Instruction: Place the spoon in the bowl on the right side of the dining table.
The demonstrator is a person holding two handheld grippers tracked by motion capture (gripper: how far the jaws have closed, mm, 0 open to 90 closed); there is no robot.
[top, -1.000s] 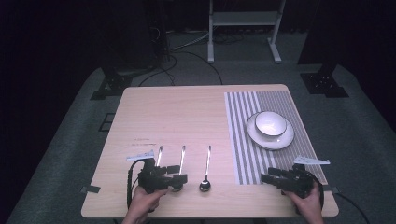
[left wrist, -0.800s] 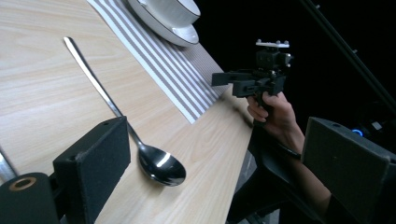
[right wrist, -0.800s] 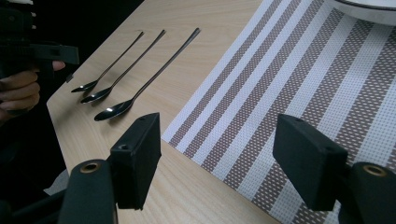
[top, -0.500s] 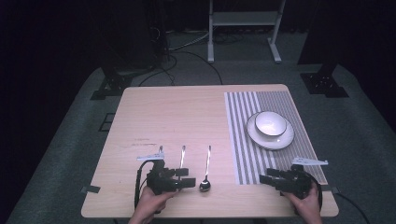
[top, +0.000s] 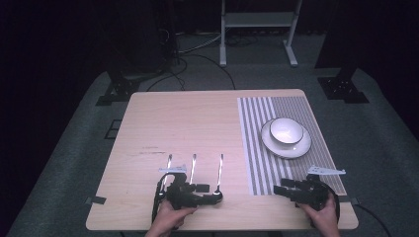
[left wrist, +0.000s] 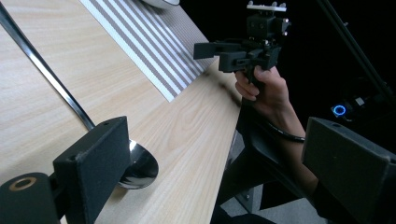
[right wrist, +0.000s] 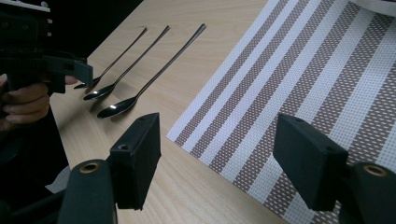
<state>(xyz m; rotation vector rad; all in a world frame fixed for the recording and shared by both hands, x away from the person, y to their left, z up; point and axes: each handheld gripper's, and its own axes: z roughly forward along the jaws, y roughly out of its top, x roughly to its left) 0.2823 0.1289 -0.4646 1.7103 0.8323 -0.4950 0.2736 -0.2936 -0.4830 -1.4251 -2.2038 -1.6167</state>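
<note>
Three spoons: lying side by side on the table (top: 197,118), left of the striped mat (top: 291,143).
Left gripper (top: 210,193): has turned toward the rightmost spoon (top: 219,178), jaws spread wide around its bowl, probably not touching.
Right gripper (top: 285,189): jaws apart, empty.

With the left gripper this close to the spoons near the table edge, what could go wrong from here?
1. The open left gripper sits by the bowl of the rightmost shiny metal spoon; a flat, thin handle may slip from the fingers.
2. That spoon lies close to the near edge of the light wooden table, so a nudge could push it off.
3. The two other metal spoons lie close beside it and could be knocked askew.
</note>
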